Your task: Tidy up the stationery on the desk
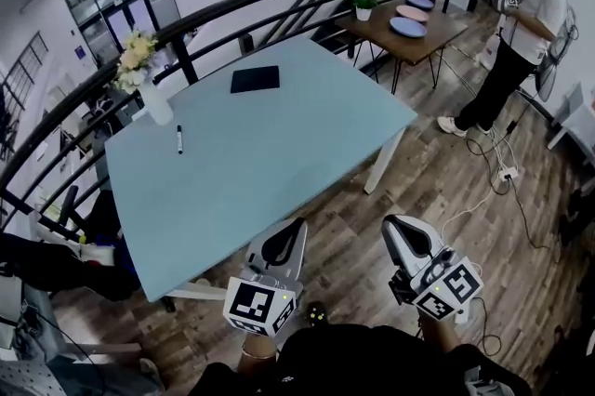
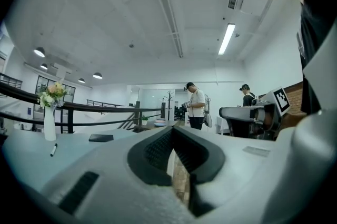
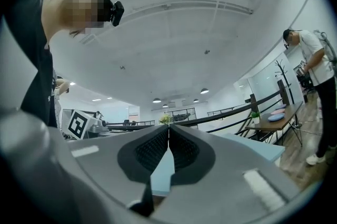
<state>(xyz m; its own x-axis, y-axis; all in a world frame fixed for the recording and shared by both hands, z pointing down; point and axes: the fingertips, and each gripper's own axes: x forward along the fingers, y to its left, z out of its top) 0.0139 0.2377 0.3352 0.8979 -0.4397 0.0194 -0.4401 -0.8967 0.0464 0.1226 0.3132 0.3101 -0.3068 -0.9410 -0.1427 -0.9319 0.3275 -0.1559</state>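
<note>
Blue surface (image 1: 279, 171) fills our head view: a marker (image 1: 179, 139) lies just beside the flower vase (image 1: 153, 101), and a black notebook (image 1: 255, 79) sits farther from the vase. Our left tool (image 1: 292, 231) and right tool (image 1: 394, 229) hover level off the near edge, well apart from the vase.

In the left gripper view, that tool (image 2: 171, 129) is clenched and empty, pointing right of the vase (image 2: 49, 124).

In the right gripper view, that tool (image 3: 168, 127) is clenched and empty too.

— What sort of place is this?
— An open-plan office on an upper level. There's a pale blue rectangular desk (image 1: 279, 152), a curved black metal railing (image 1: 242, 2), brown wood-plank flooring (image 1: 437, 199), a long ceiling strip light (image 2: 227, 39) and glass-fronted rooms (image 1: 116, 8).
</note>
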